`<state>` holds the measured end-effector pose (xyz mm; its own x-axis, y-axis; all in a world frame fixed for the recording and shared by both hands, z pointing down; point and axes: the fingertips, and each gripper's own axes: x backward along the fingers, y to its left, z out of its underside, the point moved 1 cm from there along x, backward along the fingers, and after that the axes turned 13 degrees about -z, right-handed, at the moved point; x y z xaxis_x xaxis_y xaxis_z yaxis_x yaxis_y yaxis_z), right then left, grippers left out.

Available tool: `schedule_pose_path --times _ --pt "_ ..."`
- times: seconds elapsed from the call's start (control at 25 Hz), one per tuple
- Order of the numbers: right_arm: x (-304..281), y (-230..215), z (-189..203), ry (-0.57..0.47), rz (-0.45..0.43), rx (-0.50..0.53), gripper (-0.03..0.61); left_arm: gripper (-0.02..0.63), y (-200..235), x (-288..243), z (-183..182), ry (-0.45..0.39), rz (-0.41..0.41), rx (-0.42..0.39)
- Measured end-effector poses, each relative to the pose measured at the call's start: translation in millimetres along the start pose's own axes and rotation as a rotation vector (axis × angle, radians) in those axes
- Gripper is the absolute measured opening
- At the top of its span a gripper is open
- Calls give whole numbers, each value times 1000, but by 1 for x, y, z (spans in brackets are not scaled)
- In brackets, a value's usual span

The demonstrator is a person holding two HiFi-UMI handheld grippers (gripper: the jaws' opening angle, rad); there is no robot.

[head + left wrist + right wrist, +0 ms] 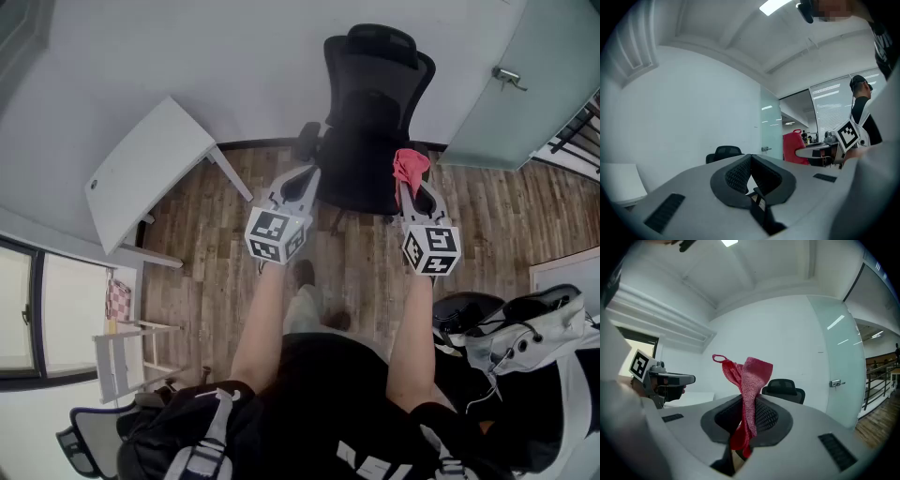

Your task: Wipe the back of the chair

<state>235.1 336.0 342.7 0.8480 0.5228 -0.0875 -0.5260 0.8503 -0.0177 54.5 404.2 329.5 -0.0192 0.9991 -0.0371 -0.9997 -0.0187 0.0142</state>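
Hazards

1. Cloth slip. The right gripper [412,185] pinches the red cloth [750,380] by a narrow fold. Most of the fabric stands loose above the jaws, and a small loop sticks out to the upper left. Drag against the chair back is likely to pull the fold free.
2. Hard contact. The cloth is bunched rather than spread, so the jaw tips may meet the chair before the fabric does and scrape it.
3. Chair movement. An office chair will probably swivel or roll under a push, so the wipe loses pressure. The left gripper [298,185] has its jaws pressed together on nothing and is free to steady the chair.
4. Access. The backrest stands close to the wall, so its rear face appears awkward to reach.

Task item

The chair [375,103] stands ahead of both grippers, apart from them. It sits slightly right of the left gripper and slightly left of the right one. It is black, with a headrest above a tall backrest, and its seat is turned toward the person. No contact has been made with it.
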Motion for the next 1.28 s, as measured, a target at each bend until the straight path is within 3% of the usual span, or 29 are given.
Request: schedule_pose_path --times 0.68,1.28 --pt "-42 -28 14 27 17 -19 64 25 37 -39 11 16 -19 34" --pt "-158 -47 6 76 49 -31 66 25 116 -121 18 49 47 37"
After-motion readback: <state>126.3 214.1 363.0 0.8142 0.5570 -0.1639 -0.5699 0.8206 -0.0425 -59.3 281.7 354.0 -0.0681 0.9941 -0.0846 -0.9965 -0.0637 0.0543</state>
